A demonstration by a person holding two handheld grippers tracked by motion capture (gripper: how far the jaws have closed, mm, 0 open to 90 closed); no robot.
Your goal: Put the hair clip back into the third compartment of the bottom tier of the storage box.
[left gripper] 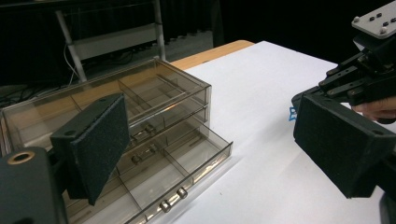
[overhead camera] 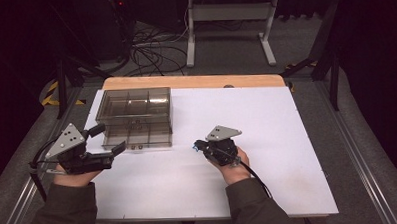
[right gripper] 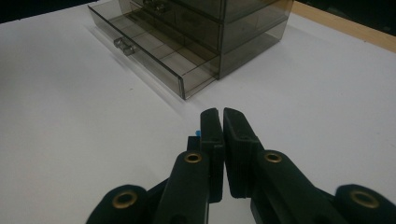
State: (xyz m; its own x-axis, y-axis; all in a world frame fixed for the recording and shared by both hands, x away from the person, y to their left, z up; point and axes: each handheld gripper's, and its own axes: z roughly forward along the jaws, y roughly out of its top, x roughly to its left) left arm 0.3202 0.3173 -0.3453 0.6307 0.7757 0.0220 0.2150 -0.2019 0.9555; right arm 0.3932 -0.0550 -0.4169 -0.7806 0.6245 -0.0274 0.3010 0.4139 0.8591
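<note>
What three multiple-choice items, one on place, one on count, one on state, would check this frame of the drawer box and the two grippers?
1. Where on the white sheet does the drawer box stand?
A. far left part
B. near right corner
C. centre

2. How many drawers are pulled out?
A. none
B. one
C. three

3. How do the jaws of the two grippers stand?
A. both shut
B. left shut, right open
C. left open, right shut

Answers:
1 A: in the high view the box sits toward the far left.
2 B: the bottom drawer alone juts forward.
3 C: the left gripper has its pads wide apart, the right gripper has its pressed together.
</note>
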